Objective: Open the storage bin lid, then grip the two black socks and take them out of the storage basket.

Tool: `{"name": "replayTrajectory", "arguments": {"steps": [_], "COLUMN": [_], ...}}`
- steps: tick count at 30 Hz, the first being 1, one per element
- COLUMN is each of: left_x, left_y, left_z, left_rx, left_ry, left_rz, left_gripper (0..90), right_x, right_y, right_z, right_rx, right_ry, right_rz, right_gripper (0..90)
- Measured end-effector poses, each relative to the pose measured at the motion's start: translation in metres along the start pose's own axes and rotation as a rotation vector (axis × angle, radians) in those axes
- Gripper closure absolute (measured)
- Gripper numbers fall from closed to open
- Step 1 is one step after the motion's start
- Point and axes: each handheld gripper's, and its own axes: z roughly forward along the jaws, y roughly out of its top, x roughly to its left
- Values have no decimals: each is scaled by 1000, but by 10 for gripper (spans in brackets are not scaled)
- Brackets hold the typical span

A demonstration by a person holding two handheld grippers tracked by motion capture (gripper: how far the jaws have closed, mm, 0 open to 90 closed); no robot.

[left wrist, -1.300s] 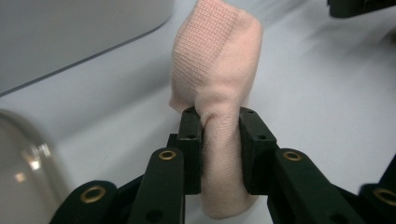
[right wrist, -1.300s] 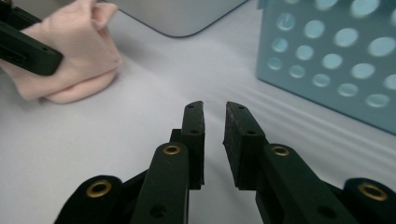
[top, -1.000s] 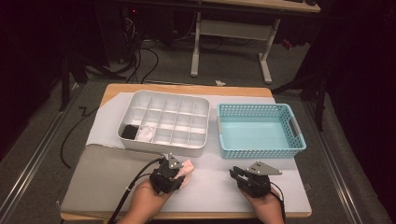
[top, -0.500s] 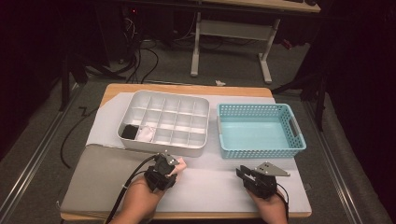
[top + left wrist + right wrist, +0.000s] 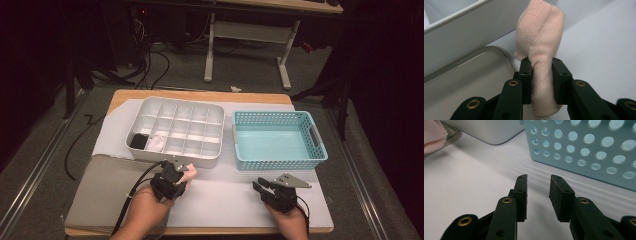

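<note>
Holding the folded pink sock [image 5: 540, 45], the left gripper [image 5: 176, 176] has its jaws pressed on the lower middle of the bundle, and the cloth bulges a little between the pads. In the high view the sock [image 5: 188, 171] is just above the white sheet [image 5: 225, 195], near the front wall of the white divided tray [image 5: 175, 155].

The sock looks like a light, soft knit, so I judge it will not break and will not slip much on the pads, but it can unfold or hang down if only one layer is caught. The best place to hold is across the thick folded middle, as now, so all layers stay together.

The right gripper [image 5: 264, 190] rests low over the sheet with nothing between its jaws, which have just been opening.

Farther away, two tray compartments at the front left already hold a black sock [image 5: 138, 141] and a white sock [image 5: 156, 143]. The blue basket [image 5: 280, 162] stands to the right of the tray.
</note>
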Motion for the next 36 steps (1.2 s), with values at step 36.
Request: {"name": "replayTrajectory", "arguments": {"steps": [36], "left_x": [68], "left_y": [25], "left_z": [-48], "left_rx": [-60], "left_ry": [9], "left_rz": [-134], "left_gripper": [726], "right_x": [-6], "right_y": [5], "right_z": [10], "right_rx": [10], "right_ry": [20], "right_rz": [18], "right_gripper": [633]}}
